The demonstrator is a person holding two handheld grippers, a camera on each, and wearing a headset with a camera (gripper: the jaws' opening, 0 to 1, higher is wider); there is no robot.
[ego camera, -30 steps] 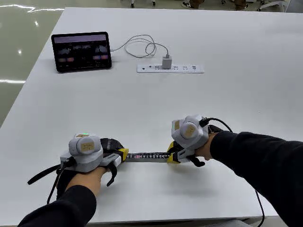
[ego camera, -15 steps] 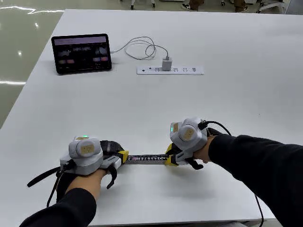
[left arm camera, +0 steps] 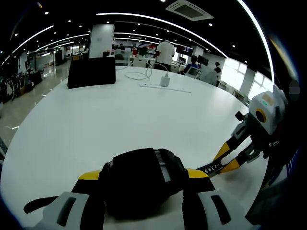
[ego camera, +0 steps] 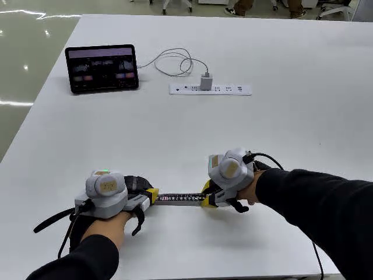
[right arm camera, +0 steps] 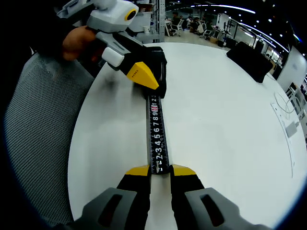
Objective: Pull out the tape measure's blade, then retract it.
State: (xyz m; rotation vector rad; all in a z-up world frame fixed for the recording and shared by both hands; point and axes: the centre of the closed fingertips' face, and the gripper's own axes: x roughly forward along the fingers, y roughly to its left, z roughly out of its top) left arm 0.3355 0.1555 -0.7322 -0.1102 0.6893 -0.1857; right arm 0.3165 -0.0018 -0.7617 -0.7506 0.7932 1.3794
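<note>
Scale numerals 2–9 on blade (right arm camera: 157, 139)

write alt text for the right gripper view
The right tongs, at the bottom, pinch the tip of a tape blade that runs straight up over a white table to its black case, which the left tongs grip at the top.

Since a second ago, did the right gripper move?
Yes, slightly. Judged against the power strip, the right gripper slid toward the left gripper holding the tape measure, so less blade shows.
</note>
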